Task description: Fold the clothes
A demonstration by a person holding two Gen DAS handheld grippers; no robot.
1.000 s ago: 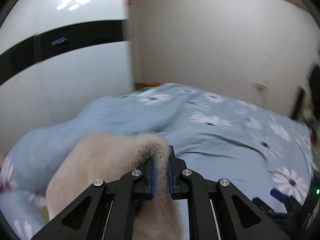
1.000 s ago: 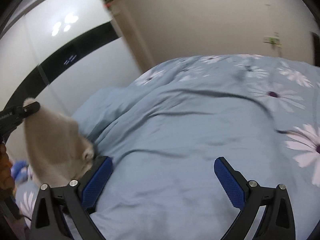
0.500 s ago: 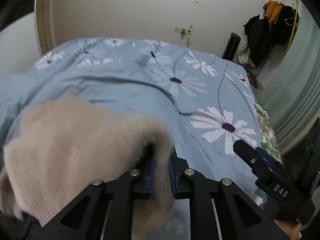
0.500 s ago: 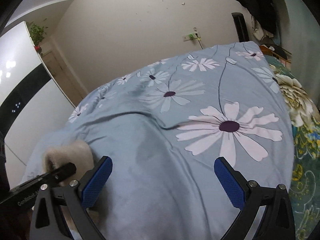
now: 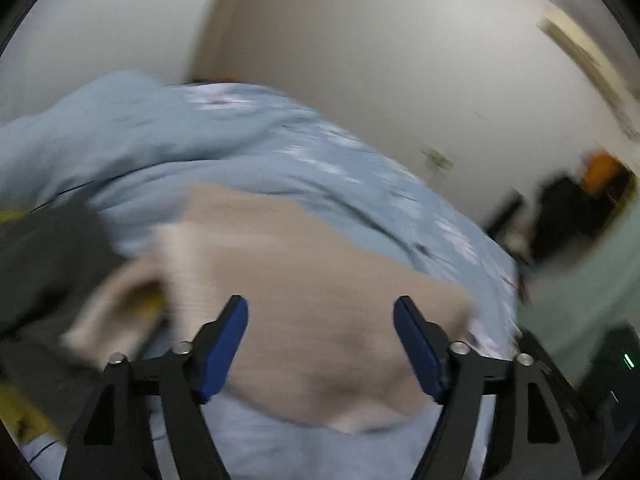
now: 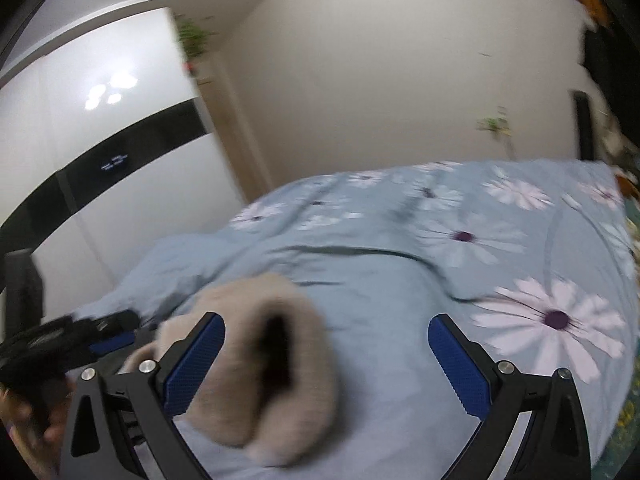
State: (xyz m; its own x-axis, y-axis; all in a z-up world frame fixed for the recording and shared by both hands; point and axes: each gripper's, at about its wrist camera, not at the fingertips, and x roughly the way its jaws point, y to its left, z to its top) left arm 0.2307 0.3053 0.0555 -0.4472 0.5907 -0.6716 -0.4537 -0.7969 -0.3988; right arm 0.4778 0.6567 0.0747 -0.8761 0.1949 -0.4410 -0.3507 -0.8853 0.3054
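beige fleece garment (image 5: 320, 304) now lies loose on the blue floral duvet (image 5: 224, 148); half a second ago the left gripper (image 5: 320, 344) was pinching it, and its jaws now stand wide with nothing between them, so the piece has been released, probably laid down for folding. in the right wrist view it sits bunched at lower centre, against the right gripper's (image 6: 326, 364) left finger, that gripper wide and empty too.

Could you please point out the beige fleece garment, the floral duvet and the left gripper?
beige fleece garment (image 5: 320, 300), left wrist view, its middle.
floral duvet (image 6: 400, 280), right wrist view, bare blue area.
left gripper (image 5: 320, 340), left wrist view, between fingertips.
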